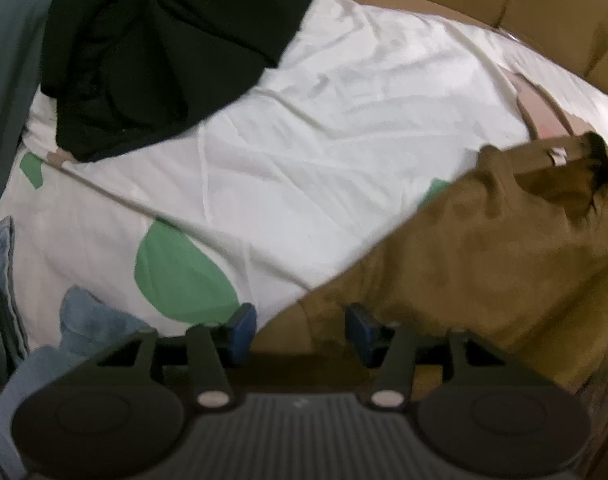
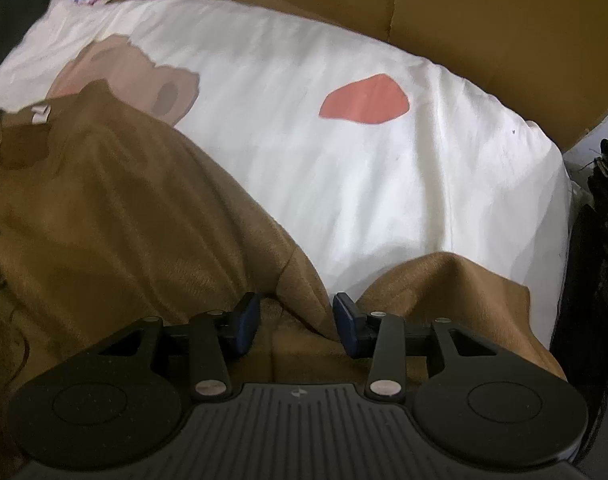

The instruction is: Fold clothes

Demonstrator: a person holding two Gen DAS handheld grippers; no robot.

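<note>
A brown garment (image 1: pixel 504 248) lies crumpled on the white printed sheet (image 1: pixel 324 120), its neck opening and small white label (image 1: pixel 556 155) pointing away. My left gripper (image 1: pixel 300 330) is open over the garment's near edge, with brown fabric lying between its blue pads (image 1: pixel 243 326). In the right wrist view the same brown garment (image 2: pixel 103 208) fills the left and bottom, with its label (image 2: pixel 39 114) at the upper left. There my right gripper (image 2: pixel 296 324) is open too, and a raised fold of the brown cloth sits between its fingers (image 2: pixel 346 324).
A black garment (image 1: pixel 151 60) is heaped at the sheet's far left. Blue denim pieces (image 1: pixel 87 328) lie near the left gripper. Cardboard walls (image 2: pixel 484 32) stand behind the sheet (image 2: pixel 384 184), which carries green, red and bear prints. A dark object (image 2: pixel 600 248) stands at the right edge.
</note>
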